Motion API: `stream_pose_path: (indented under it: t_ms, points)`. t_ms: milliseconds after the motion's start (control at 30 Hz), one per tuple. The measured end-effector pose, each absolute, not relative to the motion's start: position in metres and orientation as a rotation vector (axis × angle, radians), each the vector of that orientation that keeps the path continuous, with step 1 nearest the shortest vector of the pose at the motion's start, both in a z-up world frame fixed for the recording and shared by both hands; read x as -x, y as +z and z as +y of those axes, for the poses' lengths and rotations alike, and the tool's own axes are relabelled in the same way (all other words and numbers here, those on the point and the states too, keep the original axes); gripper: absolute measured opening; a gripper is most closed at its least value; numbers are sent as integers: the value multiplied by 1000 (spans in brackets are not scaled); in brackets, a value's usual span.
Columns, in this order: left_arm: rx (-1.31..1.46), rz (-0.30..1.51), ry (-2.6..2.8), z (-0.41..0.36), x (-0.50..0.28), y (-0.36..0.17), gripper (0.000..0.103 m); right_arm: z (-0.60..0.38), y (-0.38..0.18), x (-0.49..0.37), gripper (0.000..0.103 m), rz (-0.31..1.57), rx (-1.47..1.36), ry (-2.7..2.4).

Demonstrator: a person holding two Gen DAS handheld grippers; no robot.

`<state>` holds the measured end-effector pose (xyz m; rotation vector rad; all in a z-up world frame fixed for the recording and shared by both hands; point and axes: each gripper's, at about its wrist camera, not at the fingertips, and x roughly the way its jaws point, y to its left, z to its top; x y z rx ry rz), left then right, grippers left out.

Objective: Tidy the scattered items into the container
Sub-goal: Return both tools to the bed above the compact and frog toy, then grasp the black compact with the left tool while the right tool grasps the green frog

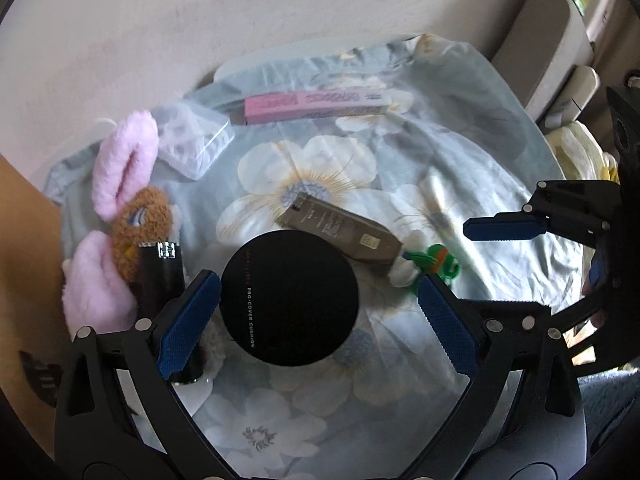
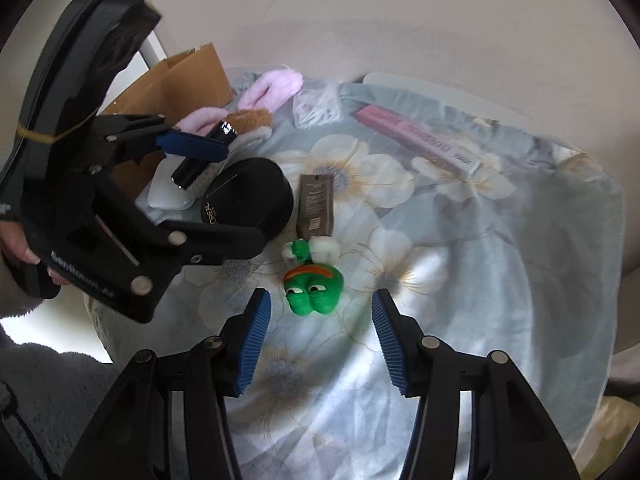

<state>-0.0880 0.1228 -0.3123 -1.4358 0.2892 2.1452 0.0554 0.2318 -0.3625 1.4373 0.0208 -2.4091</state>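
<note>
1. The left claw (image 1: 318,312) hangs released, straddling the black cushion compact (image 1: 290,298) on the floral-cloth table (image 1: 460,152), probably the first pick.
2. The right claw (image 2: 320,336) gapes empty just short of the green frog toy (image 2: 314,288).
3. The cardboard box (image 2: 180,80) stands at the table's far left edge, likely the container.

We can make out "PRO-COVER CUSHION" along the lid edge of the black round compact (image 1: 289,298), and "L'OREAL" on its side. Print on the pink box (image 1: 316,106) is too blurry.
</note>
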Motion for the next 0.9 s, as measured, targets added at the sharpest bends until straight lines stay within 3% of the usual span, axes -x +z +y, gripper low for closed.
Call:
stream_pose_path:
  t_ms: [400,500,567,600,900]
  points:
    - [1397,401,2122,124,91,-332,99,208,-379,-39,49,194,-1426,-2396]
    - [1360,427,2119,122,90,-332,93,208,-380,-40,48,199,-1427,-2381]
    - [1348,470,2117,122,90,-331,79,208,-382,-40,35,194,-1437,-2370]
    - [1342,486,2122,120,90,-331,74,209,-383,-40,34,200,-1447,-2366]
    - [1317,507,2120,118,86,-332,74,217,-380,-39,34,175,-1482,-2385]
